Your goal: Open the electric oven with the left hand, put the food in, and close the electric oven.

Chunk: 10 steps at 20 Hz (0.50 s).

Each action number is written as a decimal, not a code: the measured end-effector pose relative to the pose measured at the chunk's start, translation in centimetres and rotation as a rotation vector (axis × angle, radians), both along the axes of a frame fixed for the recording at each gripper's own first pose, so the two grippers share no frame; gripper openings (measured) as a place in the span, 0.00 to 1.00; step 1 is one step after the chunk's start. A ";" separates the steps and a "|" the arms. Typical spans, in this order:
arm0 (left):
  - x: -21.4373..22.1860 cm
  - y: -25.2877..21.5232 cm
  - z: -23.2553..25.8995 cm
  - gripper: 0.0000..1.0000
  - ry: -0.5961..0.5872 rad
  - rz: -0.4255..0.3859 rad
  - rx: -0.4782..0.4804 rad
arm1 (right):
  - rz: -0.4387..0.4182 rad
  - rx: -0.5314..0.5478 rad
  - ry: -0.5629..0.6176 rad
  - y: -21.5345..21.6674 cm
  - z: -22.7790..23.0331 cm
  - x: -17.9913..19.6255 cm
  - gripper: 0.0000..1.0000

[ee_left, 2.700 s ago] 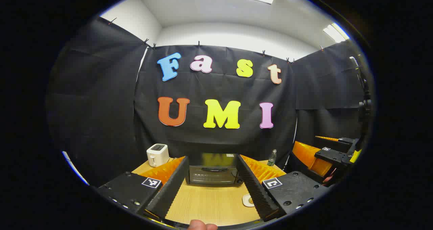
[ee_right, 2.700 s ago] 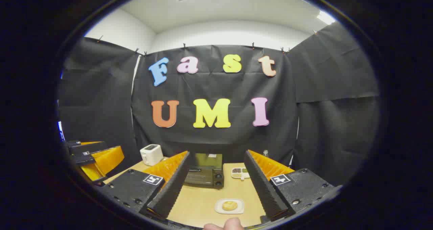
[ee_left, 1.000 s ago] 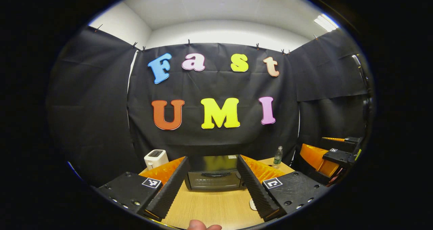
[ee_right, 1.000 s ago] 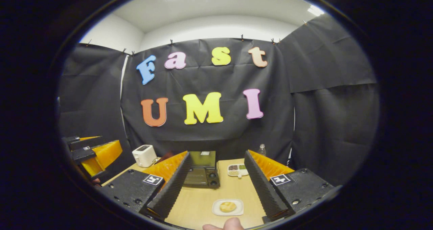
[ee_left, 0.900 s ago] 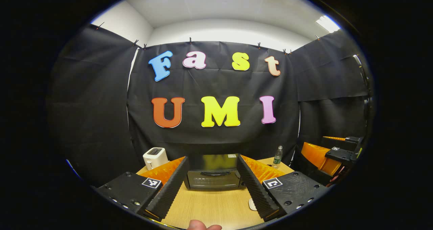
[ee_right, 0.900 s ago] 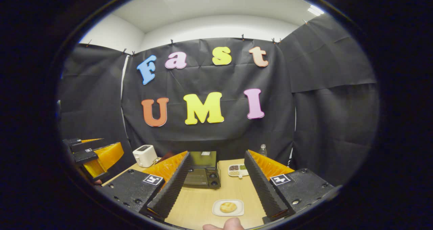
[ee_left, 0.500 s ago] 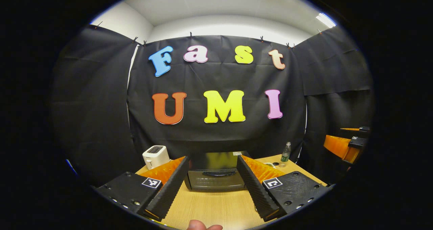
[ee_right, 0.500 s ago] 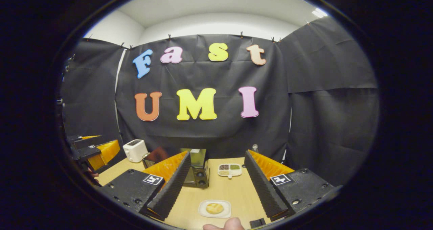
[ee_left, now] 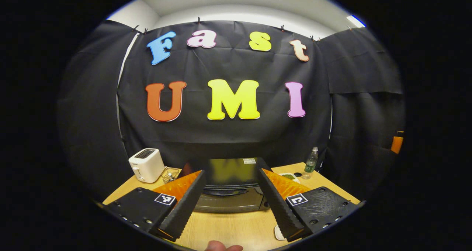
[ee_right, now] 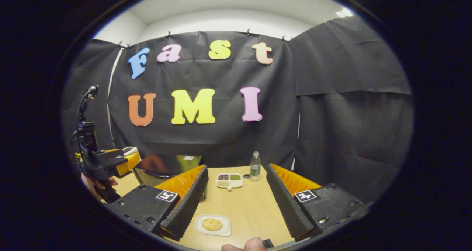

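no label is legible. the left gripper, jaws apart and empty, has come nearer the oven; the right gripper is spread above the bun.

Bare tabletop lies between the left tool, its jaws spread, and the closed oven straight ahead. A toaster and wire basket flank the oven's left; a bottle stands right. In the right gripper view, open tabletop separates the food plate, condiment tray and bottle
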<state>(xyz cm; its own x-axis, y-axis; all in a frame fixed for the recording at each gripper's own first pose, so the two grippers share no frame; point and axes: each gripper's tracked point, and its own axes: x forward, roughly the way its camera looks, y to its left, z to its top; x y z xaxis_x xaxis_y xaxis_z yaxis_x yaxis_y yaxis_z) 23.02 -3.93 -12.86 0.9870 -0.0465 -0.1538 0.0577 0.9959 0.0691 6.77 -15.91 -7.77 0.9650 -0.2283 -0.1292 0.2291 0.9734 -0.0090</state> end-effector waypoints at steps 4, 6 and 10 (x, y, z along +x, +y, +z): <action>5.0 0.4 -4.3 0.94 0.066 -0.005 0.019 | -0.051 0.019 0.061 -2.6 -2.2 -0.5 1.00; 6.6 1.3 -7.0 0.95 0.136 0.019 0.017 | -0.064 0.032 0.083 -3.2 -2.9 -0.3 1.00; 9.2 2.7 -9.7 0.95 0.189 0.048 0.022 | -0.080 0.046 0.108 -3.6 -3.6 0.1 1.00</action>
<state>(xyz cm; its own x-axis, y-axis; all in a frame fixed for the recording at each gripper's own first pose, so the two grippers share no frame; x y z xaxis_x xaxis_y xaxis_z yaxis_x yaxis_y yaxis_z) 32.21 -1.20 -22.59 0.9414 0.0052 -0.3373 0.0244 0.9962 0.0832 6.92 -19.47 -11.40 0.9239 -0.2955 -0.2431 0.3061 0.9520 0.0061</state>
